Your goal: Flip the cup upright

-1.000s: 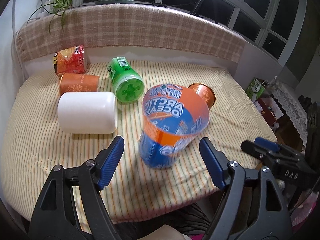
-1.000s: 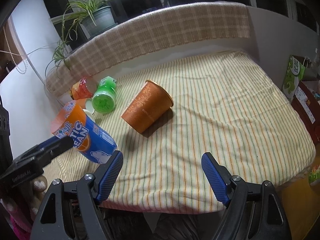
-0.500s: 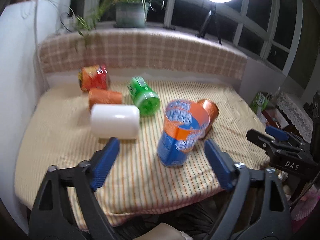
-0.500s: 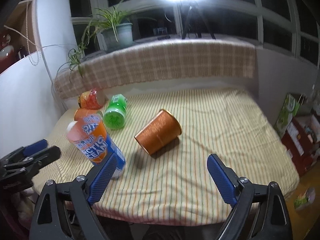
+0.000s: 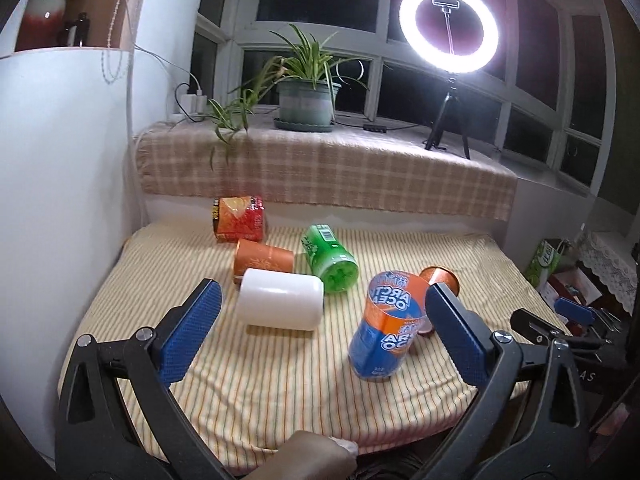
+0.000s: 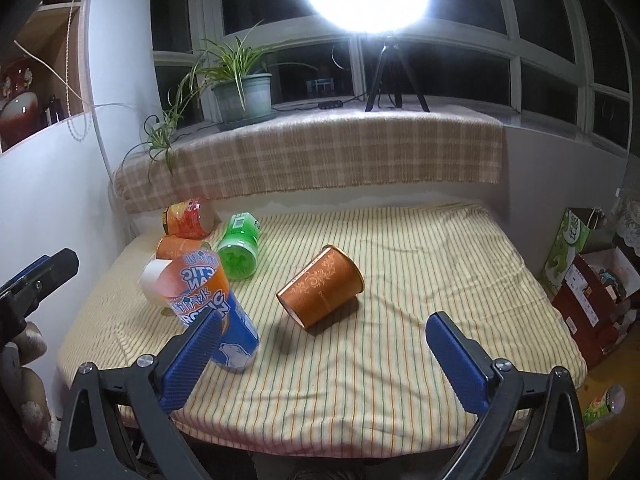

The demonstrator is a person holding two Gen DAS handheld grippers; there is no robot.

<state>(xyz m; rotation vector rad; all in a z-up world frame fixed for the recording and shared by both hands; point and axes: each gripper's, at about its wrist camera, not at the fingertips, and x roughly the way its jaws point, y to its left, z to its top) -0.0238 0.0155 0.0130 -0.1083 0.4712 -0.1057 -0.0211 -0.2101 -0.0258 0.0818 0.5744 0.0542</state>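
A blue and orange Arctic Ocean cup stands upright, mouth up, on the striped tablecloth near the front edge; it also shows in the right wrist view. My left gripper is open and empty, pulled back from the cup, its right finger just right of it. My right gripper is open and empty near the front edge. An orange paper cup lies on its side mid-table, partly hidden behind the blue cup in the left wrist view.
A white cup, a green cup, an orange cup and a red cup lie on their sides at the back left. A plaid-covered ledge with a potted plant and ring light stands behind. Boxes sit right.
Both grippers have drawn back and tilted up from the table. The blue cup, tilted between the left fingers a second ago, now stands free on the cloth.
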